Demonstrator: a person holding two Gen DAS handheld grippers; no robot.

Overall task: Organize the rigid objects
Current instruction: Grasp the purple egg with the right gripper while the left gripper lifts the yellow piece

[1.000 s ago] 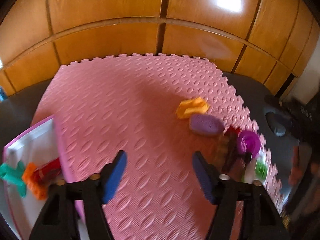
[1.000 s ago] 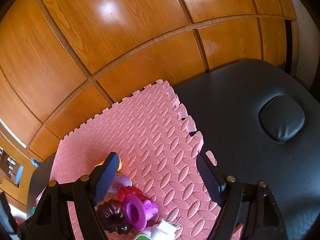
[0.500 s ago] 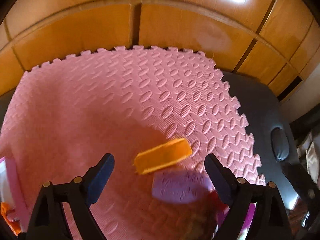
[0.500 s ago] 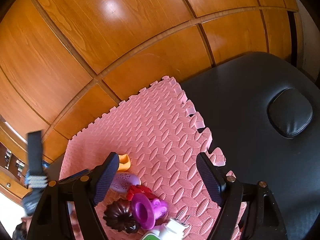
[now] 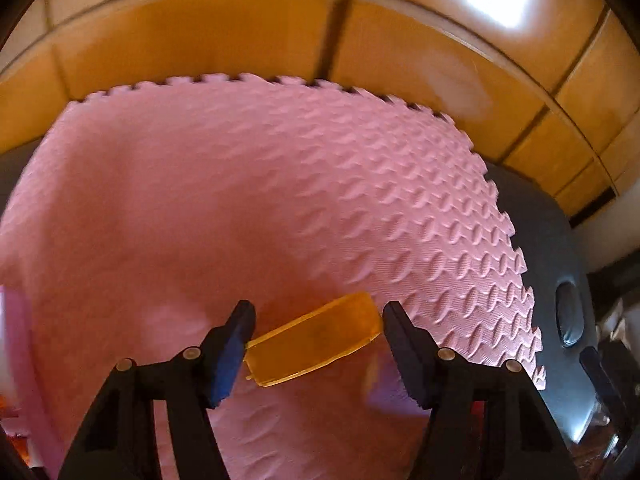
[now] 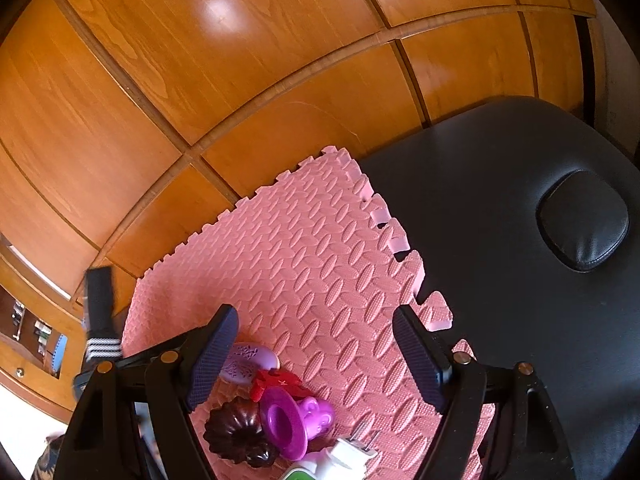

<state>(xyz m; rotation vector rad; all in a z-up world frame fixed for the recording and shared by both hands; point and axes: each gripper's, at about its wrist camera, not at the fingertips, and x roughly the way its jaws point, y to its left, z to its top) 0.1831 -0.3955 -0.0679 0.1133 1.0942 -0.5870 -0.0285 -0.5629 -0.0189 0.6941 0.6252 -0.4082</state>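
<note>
Landmark: pink interlocking foam mat (image 5: pixel 280 184) w/ raised oval pattern, laid on black padded worktop (image 6: pixel 500 208).

Left tongs (image 5: pixel 318 344): jaws have just been closing, now approx. half open. Flat translucent orange plastic block (image 5: pixel 316 344) lies between them on mat, near mat's right toothed edge. Left pad (image 5: pixel 228 360) at block's end; right pad stands just clear. Contact uncertain due to blur; no firm grip visible.

Right tongs (image 6: pixel 316 356): wide open, nothing held, over mat's near-right corner.

Below right tongs on mat, clustered: lilac oval plastic case (image 6: pixel 248 362), red toy piece (image 6: pixel 276 380), dark brown fluted mould (image 6: pixel 240 436), purple plastic cup (image 6: pixel 286 420), white plug adapter (image 6: pixel 348 454).

Free room: mat centre and far edge bare; worktop right of mat open.
</note>
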